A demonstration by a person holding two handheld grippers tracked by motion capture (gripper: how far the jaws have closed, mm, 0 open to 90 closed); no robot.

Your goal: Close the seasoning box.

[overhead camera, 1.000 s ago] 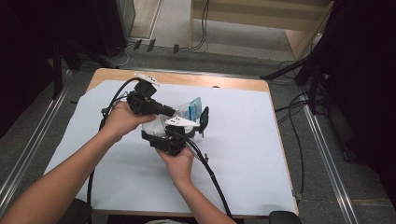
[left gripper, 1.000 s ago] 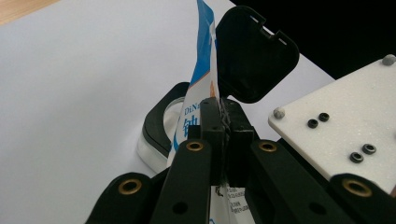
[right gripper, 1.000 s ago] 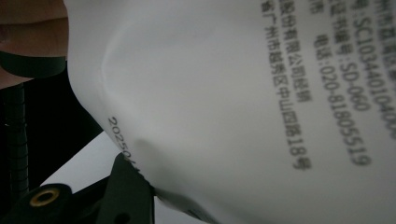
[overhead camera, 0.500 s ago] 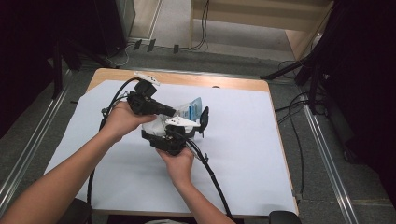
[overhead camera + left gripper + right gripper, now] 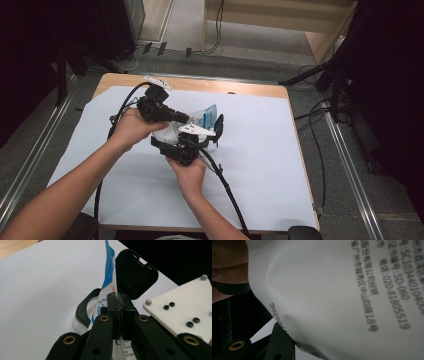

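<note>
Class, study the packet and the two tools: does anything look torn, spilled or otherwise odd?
Nothing stands out. The blue-and-white packet is clamped upright in the left tool, the right tool beside it above the white sheet. No tear or spill shows.

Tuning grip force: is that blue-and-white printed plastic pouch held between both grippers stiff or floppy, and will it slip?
The blue-and-white printed plastic pouch is probably floppy: its wall curves and dents in the right gripper view. Likely light, since the left gripper carries it by a thin edge pinched in its jaws. The glossy film may slip.
</note>
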